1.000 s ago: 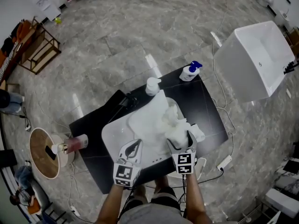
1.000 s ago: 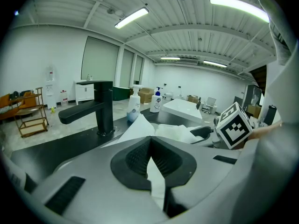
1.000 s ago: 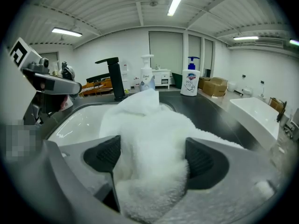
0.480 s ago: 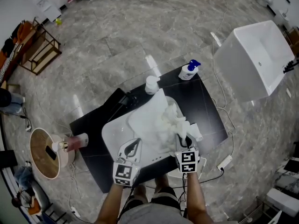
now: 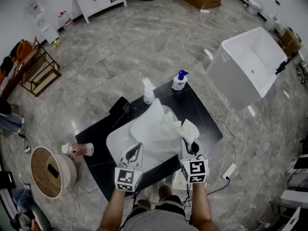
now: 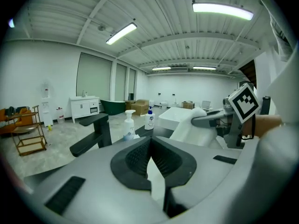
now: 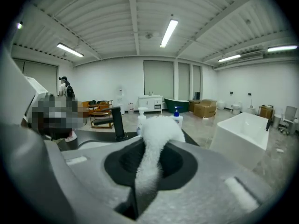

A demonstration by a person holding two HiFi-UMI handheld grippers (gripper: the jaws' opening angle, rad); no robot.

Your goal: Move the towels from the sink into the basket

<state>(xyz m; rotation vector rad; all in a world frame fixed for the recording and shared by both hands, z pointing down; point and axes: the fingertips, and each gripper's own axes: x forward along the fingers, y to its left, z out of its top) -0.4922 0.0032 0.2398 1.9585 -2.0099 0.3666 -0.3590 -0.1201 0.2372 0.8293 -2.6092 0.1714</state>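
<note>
A white sink (image 5: 118,141) sits on a black table (image 5: 207,119), with a heap of white towels (image 5: 166,126) in its right part. My right gripper (image 5: 191,147) hangs over the sink's front right. Its jaws are closing and its pads pinch a white towel (image 5: 188,129), a fluffy fold that stands up between the pads in the right gripper view (image 7: 156,139). My left gripper (image 5: 136,150) is over the sink's front left, shut with nothing in it (image 6: 150,153). From the left gripper view the held towel (image 6: 198,125) shows at the right.
At the table's back stand a blue-capped pump bottle (image 5: 180,81), a white pump bottle (image 5: 148,93) and a black faucet (image 5: 126,107). A pink bottle (image 5: 79,149) sits at the left edge. A large white tub (image 5: 250,66) is on the floor to the right, a round wooden stool (image 5: 48,170) to the left.
My right gripper's jaws went from wide open over the towel heap to shut on a towel and drew it up and toward me. The left gripper stayed put.
</note>
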